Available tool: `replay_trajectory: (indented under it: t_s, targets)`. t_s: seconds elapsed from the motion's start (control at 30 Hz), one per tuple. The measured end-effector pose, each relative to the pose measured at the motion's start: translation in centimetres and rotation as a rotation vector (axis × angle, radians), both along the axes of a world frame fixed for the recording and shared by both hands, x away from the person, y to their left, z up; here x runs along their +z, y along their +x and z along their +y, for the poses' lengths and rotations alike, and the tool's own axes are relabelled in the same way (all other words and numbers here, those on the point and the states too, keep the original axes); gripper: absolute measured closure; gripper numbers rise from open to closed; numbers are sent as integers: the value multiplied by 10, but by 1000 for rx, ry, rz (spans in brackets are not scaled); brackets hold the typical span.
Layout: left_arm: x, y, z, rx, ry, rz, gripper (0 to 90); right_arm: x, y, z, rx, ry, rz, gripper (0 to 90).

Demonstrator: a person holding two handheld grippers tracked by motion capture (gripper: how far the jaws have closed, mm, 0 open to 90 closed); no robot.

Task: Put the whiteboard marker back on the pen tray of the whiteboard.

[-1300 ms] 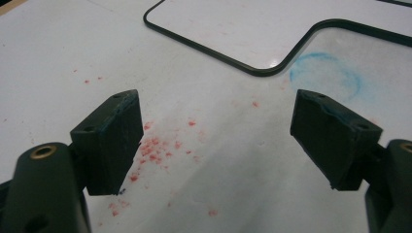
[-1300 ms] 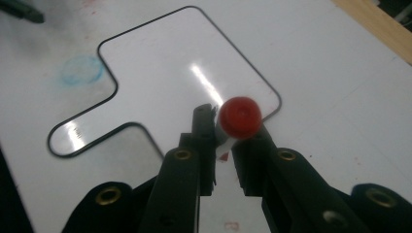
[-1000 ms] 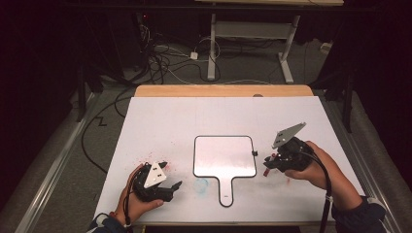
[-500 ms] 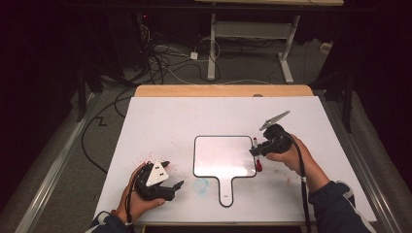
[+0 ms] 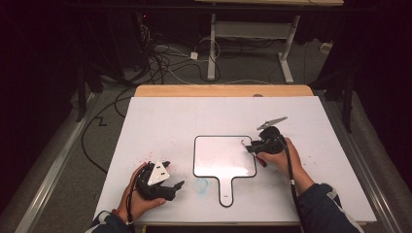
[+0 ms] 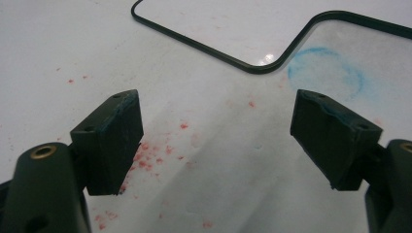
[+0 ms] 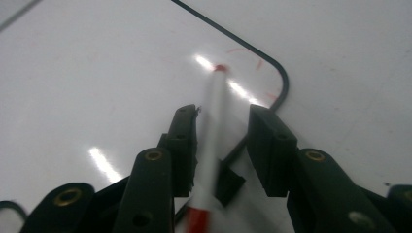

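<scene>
A white paddle-shaped whiteboard with a thin black rim lies flat near the middle of the desk, its short handle pointing toward the front edge.

The right gripper sits over the board's right edge, held in the person's right hand. In the right gripper view a white marker with a red tip runs up between the two jaws, its tip touching the board surface just inside a rounded corner, beside a few faint red strokes. The jaws stand narrowly apart with the marker against the left one (whether both pads actually press it, I cannot tell).

The left gripper rests near the desk's front-left corner in the left hand, well apart from the board. Its jaws are spread wide with nothing between them. Just beyond them lie scattered red specks and a smudged blue ring on the desk, beside the board's handle.
</scene>
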State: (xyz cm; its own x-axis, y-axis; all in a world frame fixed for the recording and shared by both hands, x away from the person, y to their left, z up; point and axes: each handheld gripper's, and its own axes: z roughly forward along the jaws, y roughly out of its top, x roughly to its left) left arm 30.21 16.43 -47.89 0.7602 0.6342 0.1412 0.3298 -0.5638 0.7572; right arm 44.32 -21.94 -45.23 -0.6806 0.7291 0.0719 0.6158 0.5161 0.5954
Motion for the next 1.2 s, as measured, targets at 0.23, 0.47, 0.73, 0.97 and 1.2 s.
replay_trajectory:
  t_s: [0.23, 0.47, 0.73, 0.97, 1.2]
  targets:
    - [-1, 0, -1, -1, 7, 5, 189, -2, 1, 6, 11, -80, -70, 675]
    - [-1, -1, 0, 2, 5, 6, 188, -1, -5, -1, -14, -83, -63, 612]
    - [0, -2, -2, -10, 10, -2, 188, 9, -19, -8, -37, -72, -149, 493]
    - [2, -4, -1, -7, 7, -18, 188, 28, -47, -31, 1, -4, -318, 406]
    - [2, -4, -1, 1, 15, -24, 188, 31, -98, -68, 20, 83, -470, 325]
